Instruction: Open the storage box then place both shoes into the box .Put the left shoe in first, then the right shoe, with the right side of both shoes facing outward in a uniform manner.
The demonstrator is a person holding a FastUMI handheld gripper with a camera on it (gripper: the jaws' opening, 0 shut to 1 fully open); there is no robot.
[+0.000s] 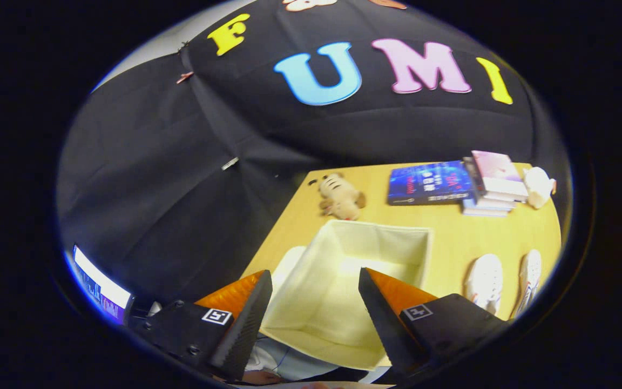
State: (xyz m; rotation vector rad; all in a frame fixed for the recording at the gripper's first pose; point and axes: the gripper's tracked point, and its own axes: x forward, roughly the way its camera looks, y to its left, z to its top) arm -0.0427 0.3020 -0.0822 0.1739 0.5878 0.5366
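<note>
Two white shoes [505, 281] lie side by side on the table [451, 227], just beside the open, empty box [343, 281], fingers [315, 302] spread over it holding nothing; risk: seizing the wrong shoe first, or setting it wrong-side outward.

Bystanders on the bench [451, 227]

Well beyond the gripper, a striped plush tiger [339, 196] lies near the bench's far edge. To its right, further off, a blue book [430, 183] lies flat, touching a small stack of books [492, 183] topped by a pink one. Just right of the stack sits a small pale plush toy [538, 186]. Off to the gripper's left, a lit screen [100, 286] glows.
</note>
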